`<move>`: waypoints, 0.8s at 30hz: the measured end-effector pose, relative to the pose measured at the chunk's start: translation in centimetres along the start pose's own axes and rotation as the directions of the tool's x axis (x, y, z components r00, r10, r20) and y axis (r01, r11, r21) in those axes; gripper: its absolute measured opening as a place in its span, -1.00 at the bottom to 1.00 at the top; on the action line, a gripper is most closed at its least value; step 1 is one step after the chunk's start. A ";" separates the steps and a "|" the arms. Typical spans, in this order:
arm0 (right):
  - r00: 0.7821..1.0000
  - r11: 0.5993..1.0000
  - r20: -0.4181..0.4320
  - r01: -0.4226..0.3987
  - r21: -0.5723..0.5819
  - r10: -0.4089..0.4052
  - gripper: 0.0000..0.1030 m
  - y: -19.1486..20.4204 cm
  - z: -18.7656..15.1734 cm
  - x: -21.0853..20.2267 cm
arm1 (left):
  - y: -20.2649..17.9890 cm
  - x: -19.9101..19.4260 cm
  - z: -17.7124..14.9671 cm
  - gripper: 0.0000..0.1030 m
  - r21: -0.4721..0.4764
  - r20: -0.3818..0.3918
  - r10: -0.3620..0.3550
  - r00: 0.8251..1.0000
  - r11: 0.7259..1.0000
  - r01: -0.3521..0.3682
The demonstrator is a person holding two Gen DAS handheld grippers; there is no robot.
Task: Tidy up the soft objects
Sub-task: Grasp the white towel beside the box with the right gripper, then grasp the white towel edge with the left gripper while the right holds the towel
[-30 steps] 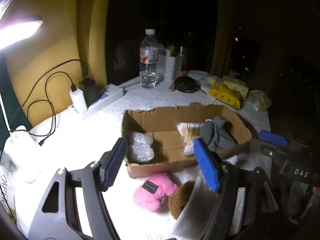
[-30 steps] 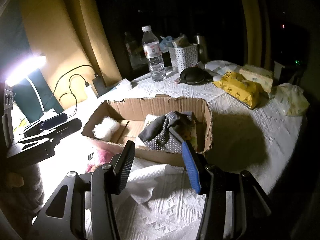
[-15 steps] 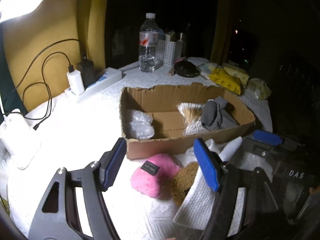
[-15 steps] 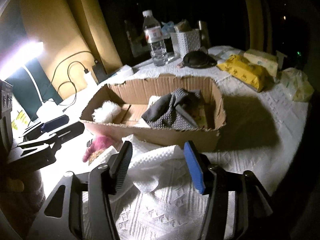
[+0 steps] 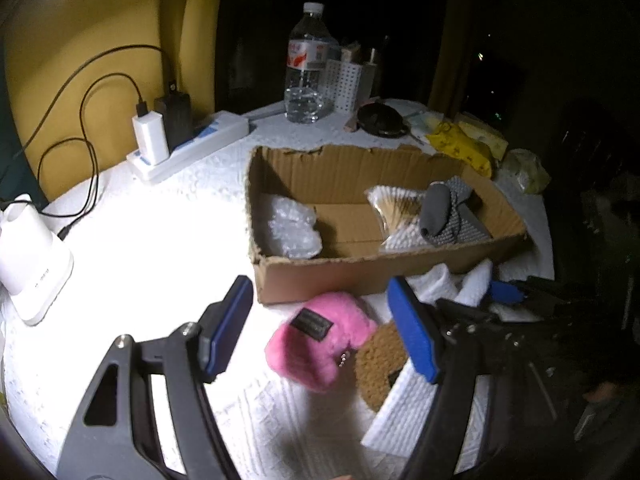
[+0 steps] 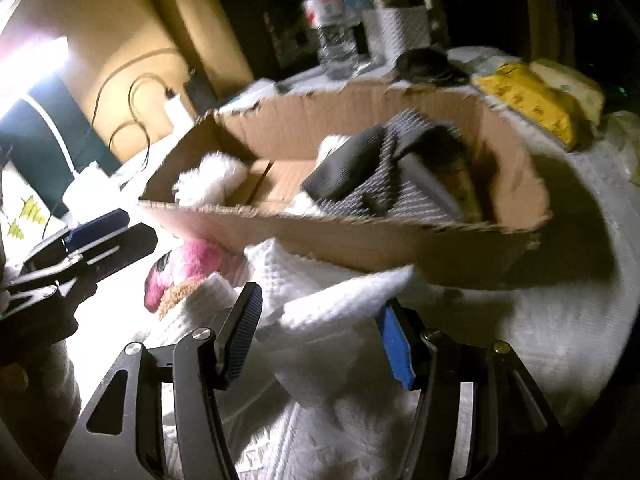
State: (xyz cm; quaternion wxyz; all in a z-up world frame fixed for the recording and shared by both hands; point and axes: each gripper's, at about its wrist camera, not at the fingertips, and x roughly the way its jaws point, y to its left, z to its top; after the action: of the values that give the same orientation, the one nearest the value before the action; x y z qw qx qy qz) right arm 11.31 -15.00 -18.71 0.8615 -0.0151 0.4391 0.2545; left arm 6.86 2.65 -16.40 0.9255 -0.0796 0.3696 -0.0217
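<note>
Left gripper (image 5: 320, 328) spread wide, holding nothing, hovering with the pink plush (image 5: 320, 342) at 12 o'clock between the pads: looks lined up for a grab. Brown fuzzy item (image 5: 378, 364) touches the plush at its 3 o'clock, half under a white cloth (image 5: 404, 412), so it may drag along. Cardboard box (image 5: 340, 276) sits just beyond at 12 o'clock, already holding bubble wrap (image 5: 292, 228) at its 9 o'clock end and a grey fabric piece (image 5: 444, 216) at 3 o'clock, likely the drop target. Right gripper (image 6: 320, 332) also spread, straddling a raised fold of the cloth, not yet pinching it.
</note>
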 end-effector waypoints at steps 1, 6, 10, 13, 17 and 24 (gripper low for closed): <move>1.000 1.000 -0.005 0.009 -0.003 -0.009 0.17 0.1 -0.1 0.4 | 0.0 0.0 0.0 0.38 0.000 -0.002 0.000 1.000 1.000 0.000; 0.999 0.999 -0.013 0.041 -0.029 -0.041 -0.35 0.2 -0.5 1.2 | -0.7 0.0 -0.2 0.38 0.013 -0.010 0.000 1.000 1.000 0.000; 0.999 0.999 0.004 0.041 -0.026 -0.041 -0.70 -0.3 -0.8 0.3 | -1.8 -0.4 -0.7 0.38 0.037 -0.024 -0.006 1.000 0.999 0.007; 0.998 0.999 0.032 0.045 -0.018 -0.044 -0.71 -0.8 -1.0 -1.1 | -2.9 -0.8 -1.3 0.38 0.052 -0.038 -0.017 0.999 0.998 0.019; 0.996 0.999 0.070 0.052 -0.006 -0.052 -0.71 -1.6 -1.2 -3.1 | -4.4 -1.3 -2.1 0.38 0.062 -0.059 -0.032 0.998 0.997 0.035; 0.992 0.998 0.114 0.057 0.026 -0.060 -0.71 -3.4 -1.8 -5.8 | -5.6 -0.7 -3.8 0.38 0.058 -0.114 -0.003 0.993 0.998 0.010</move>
State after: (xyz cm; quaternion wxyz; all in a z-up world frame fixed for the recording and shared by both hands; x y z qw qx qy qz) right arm 8.66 -20.83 -16.04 0.8924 -0.0037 0.3913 0.2246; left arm 3.84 -3.26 -17.77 0.9047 -0.0523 0.4208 -0.0402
